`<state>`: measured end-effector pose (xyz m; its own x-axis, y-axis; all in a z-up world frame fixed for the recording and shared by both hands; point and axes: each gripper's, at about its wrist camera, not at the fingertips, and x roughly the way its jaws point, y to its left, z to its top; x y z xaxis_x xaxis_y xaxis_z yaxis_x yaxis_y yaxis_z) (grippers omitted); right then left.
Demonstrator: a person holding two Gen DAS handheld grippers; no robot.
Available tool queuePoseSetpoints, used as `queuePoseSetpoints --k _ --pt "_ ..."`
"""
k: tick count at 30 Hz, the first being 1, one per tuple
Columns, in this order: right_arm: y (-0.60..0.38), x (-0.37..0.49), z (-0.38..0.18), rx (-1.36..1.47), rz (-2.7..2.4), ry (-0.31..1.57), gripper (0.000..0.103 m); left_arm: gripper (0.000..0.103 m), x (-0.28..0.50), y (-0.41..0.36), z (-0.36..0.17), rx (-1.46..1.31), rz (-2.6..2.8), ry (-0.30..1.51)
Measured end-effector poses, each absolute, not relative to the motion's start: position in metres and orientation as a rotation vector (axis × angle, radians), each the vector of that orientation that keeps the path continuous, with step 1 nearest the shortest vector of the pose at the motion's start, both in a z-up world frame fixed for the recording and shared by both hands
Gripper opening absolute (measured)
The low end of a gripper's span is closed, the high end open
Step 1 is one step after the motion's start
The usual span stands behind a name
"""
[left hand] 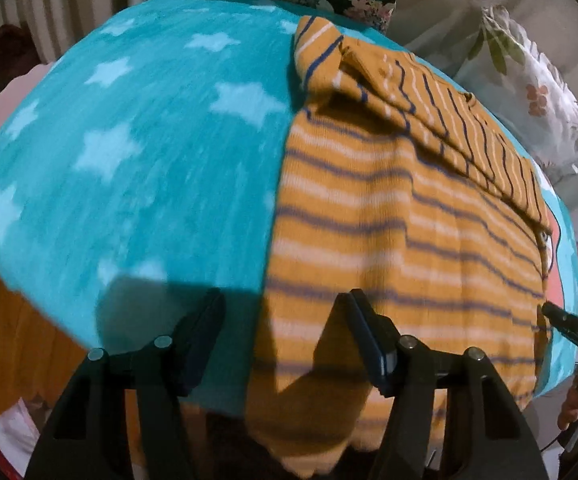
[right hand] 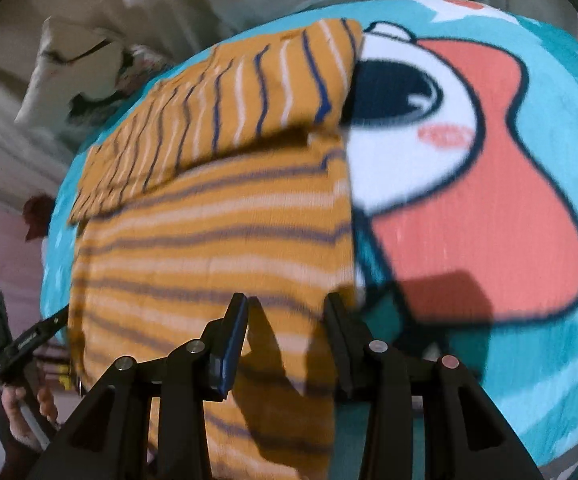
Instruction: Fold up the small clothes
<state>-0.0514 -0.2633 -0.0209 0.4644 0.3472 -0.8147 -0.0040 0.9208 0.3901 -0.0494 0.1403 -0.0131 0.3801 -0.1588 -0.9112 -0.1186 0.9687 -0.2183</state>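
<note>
A mustard-yellow garment (left hand: 389, 220) with blue and white stripes lies flat on a teal star blanket (left hand: 149, 140). A folded sleeve part lies across its far end. My left gripper (left hand: 283, 300) hovers open over the garment's near left edge, one finger over the blanket and one over the cloth. In the right wrist view the garment (right hand: 209, 240) lies beside a cartoon print on the blanket (right hand: 549, 80). My right gripper (right hand: 287, 304) stands open above the near right edge of the garment. Nothing is pinched in either one.
Floral pillows (left hand: 529, 92) lie beyond the blanket's far right side. The garment's near end hangs over the blanket's front edge. A finger of the right gripper (left hand: 569, 322) shows at the far right, and a hand (right hand: 17, 412) holds the left gripper (right hand: 25, 308).
</note>
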Motion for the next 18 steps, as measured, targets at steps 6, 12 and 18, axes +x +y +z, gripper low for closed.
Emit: queuePoseSetpoints --k 6,12,18 --pt "-0.269 -0.115 -0.03 0.348 0.329 1.101 0.048 0.061 -0.102 0.155 -0.005 -0.362 -0.033 1.148" --pt "-0.244 -0.163 -0.049 0.182 0.51 1.221 0.053 0.069 -0.136 0.156 -0.015 -0.43 -0.111 1.158" --pt "-0.236 -0.149 -0.076 0.263 0.538 1.259 0.054 0.07 -0.141 0.135 -0.035 -0.447 -0.173 1.192"
